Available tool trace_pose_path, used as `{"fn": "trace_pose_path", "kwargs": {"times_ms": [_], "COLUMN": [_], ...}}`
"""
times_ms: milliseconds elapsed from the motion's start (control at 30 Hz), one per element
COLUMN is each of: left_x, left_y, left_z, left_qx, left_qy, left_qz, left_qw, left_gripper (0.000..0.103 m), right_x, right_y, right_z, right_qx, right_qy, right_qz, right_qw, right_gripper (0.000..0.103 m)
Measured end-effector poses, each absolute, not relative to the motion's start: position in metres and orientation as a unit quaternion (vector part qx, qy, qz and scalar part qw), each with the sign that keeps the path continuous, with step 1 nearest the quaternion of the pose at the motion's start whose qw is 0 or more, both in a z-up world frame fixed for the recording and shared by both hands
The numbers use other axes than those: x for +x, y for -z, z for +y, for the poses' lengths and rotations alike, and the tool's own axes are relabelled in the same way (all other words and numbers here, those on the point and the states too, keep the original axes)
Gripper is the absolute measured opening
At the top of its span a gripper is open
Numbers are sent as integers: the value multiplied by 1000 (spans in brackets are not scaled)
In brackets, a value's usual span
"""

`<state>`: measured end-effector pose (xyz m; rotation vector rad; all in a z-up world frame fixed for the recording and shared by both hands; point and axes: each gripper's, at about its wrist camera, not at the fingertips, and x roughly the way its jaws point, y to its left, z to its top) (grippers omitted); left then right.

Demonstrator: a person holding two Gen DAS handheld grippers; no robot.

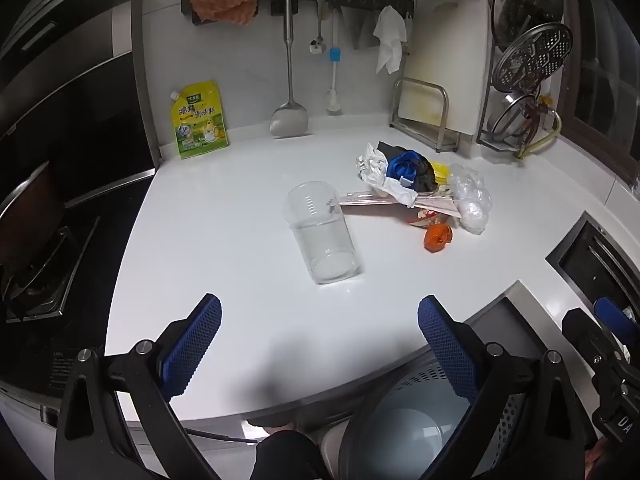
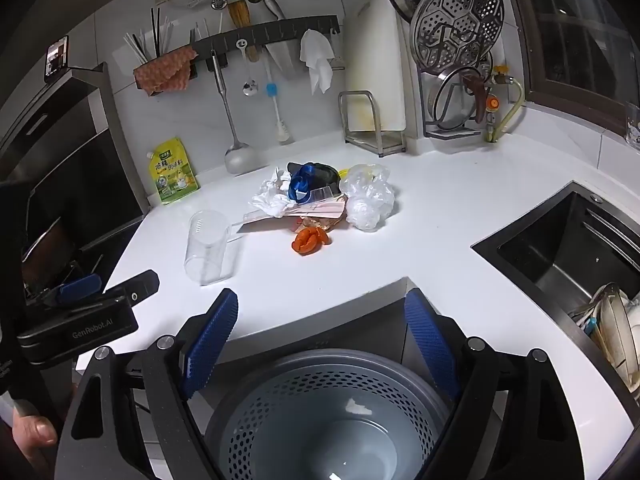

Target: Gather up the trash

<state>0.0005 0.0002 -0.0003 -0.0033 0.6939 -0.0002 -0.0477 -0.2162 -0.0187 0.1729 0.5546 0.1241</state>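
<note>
On the white table [image 1: 224, 200] I see, from left, a clear cup [image 1: 320, 232] lying on its side, mouth toward the wall, then the trash pile [image 1: 420, 184]. Both my left tongs [image 1: 320, 320] and right tongs [image 2: 320, 312] gape wide, empty, above the perforated bin [image 2: 332, 412].

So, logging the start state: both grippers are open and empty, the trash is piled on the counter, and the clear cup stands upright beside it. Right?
Not quite: the clear cup lies on its side, as the left wrist view shows. The rest holds: left gripper and right gripper open and empty, trash pile on the counter.
</note>
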Motion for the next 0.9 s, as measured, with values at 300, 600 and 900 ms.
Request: {"fn": "trace_pose_path", "kwargs": {"times_ms": [300, 600, 900], "left_x": [-3, -12, -15], "left_y": [3, -2, -2], "left_z": [-2, -3, -2], "left_qx": [4, 10, 9], "left_qy": [-4, -6, -1], "left_qz": [332, 323, 323], "left_qw": [943, 946, 946], "left_gripper": [97, 97, 97], "right_x": [-49, -53, -56], "right_y": [20, 22, 20], "right_z": [-216, -215, -212], "right_qx": [85, 85, 86], "right_qy": [-59, -59, -61], "right_qz": [275, 275, 273], "right_qw": [956, 956, 956], "right_gripper": [82, 82, 82]}}
